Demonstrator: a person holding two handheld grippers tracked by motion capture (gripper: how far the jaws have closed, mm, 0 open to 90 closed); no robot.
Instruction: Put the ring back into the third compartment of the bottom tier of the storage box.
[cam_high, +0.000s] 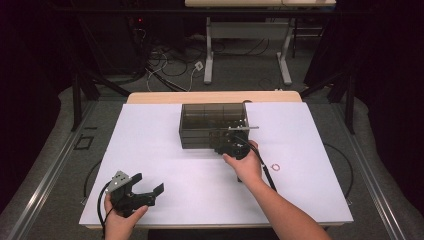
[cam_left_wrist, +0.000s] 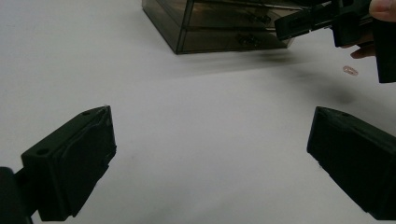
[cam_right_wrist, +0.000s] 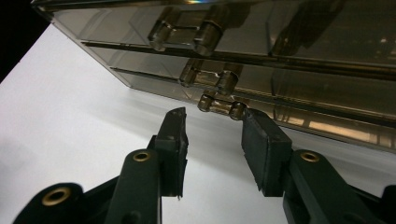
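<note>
Looking down from the high view, one smoky drawer box (cam_high: 213, 125) stands on the white worktop (cam_high: 150, 150), toward its far middle. The right gripper (cam_high: 231, 145) sits against the box's front face near its right end, held by the person's right hand (cam_high: 246, 162). The left gripper (cam_high: 148, 189) rests well apart at the near left corner, its fingers spread with nothing between them. One small pinkish ring (cam_high: 274, 166) lies on the worktop to the right of the right hand.

In the left gripper view, the left gripper (cam_left_wrist: 210, 154) has its two black fingers (cam_left_wrist: 74, 163) standing wide apart over bare worktop (cam_left_wrist: 201, 121). The drawer box (cam_left_wrist: 210, 28) shows far off at the top, with the right gripper (cam_left_wrist: 327, 21) at its front and the ring (cam_left_wrist: 350, 70) beyond.

In the right gripper view, the right gripper (cam_right_wrist: 212, 135) points at the box's front (cam_right_wrist: 299, 60), where three drawer handles are stacked (one per drawer). The lowest handle (cam_right_wrist: 222, 106) lies just ahead of the gap between the two fingers (cam_right_wrist: 264, 149); the right finger's tip is at the handle's end, the left finger stands clear. The fingers are partly apart and do not clamp the handle.
</note>
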